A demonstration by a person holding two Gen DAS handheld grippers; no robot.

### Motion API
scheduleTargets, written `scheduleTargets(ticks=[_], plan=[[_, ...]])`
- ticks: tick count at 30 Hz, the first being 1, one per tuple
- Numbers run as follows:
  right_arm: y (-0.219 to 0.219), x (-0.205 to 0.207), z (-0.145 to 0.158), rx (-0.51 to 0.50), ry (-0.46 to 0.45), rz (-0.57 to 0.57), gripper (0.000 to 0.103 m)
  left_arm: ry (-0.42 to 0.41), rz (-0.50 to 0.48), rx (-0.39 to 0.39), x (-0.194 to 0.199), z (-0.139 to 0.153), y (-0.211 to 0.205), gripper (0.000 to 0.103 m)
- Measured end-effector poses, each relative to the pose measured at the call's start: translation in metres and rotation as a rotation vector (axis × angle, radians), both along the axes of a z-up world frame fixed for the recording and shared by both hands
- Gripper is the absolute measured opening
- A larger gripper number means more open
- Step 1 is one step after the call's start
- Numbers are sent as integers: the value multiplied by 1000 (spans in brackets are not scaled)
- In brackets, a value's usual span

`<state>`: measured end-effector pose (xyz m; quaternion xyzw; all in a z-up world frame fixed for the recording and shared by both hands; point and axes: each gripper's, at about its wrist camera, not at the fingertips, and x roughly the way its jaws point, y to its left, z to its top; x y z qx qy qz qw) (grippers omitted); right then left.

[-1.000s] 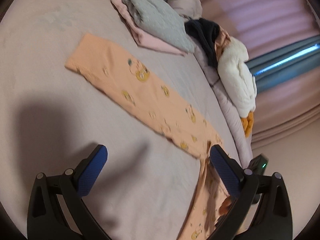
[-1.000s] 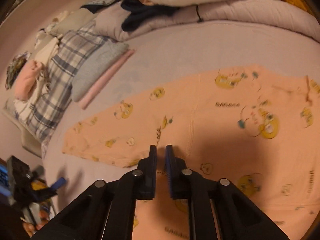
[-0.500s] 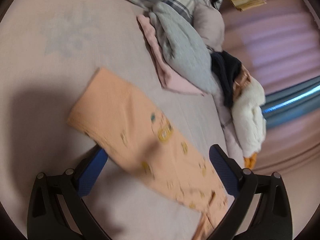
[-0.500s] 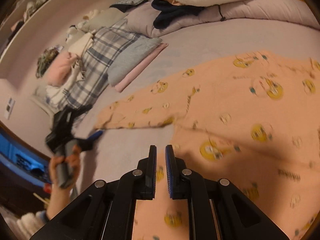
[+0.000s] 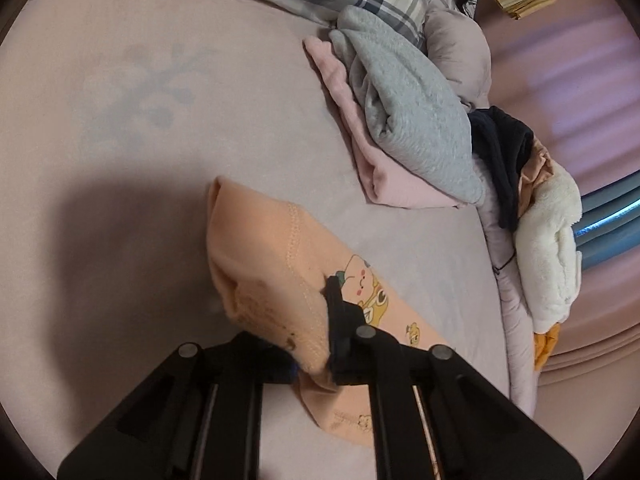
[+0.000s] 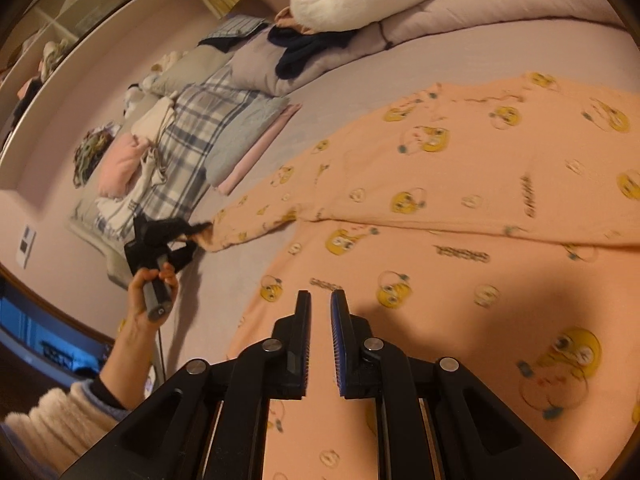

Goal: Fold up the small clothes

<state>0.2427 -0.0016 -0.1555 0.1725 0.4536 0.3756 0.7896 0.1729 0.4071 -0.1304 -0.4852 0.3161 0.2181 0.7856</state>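
Pale lilac bedsheet (image 5: 120, 120) stretches beneath a peach cotton garment printed with yellow cartoon chicks (image 6: 460, 208), spread flat beside folded laundry. The left gripper (image 5: 320, 320) has just been closing and now pinches the sleeve cuff (image 5: 260, 264); the right gripper (image 6: 320, 312) hovers above the body with jaws nearly together, holding nothing. Carrying the cuff straight across should keep the fold square. Motion blur obscures the far hem.
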Motion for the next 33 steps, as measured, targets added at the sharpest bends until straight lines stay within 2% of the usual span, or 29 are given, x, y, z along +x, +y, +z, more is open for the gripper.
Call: scheduleTargets(ticks=[3, 5, 8, 12, 17, 22, 28, 31, 32, 33], plan=[[-10, -1, -2, -9, 11, -27, 12, 1, -28, 89, 3, 21, -17, 5], [-16, -3, 0, -6, 5, -36, 12, -16, -79, 159, 10, 41, -36, 5], [-25, -5, 3, 11, -3, -48, 13, -51, -155, 225, 21, 68, -70, 5], [-39, -11, 6, 34, -20, -67, 13, -103, -285, 270, 37, 91, -125, 5], [-66, -17, 6, 69, -32, -107, 12, -149, -483, 312, 58, 104, -219, 5], [-97, -21, 1, 97, -29, -166, 13, -128, -672, 390, 81, 94, -319, 5], [-135, -25, -6, 118, -21, -252, 13, -55, -852, 415, 96, 55, -406, 7], [-148, -26, -8, 126, -14, -290, 13, -6, -927, 399, 100, 33, -432, 20], [-152, -26, -9, 129, -12, -300, 13, 1, -949, 384, 99, 28, -436, 36], [-155, -26, -9, 132, -10, -311, 13, 1, -964, 372, 98, 24, -443, 56]])
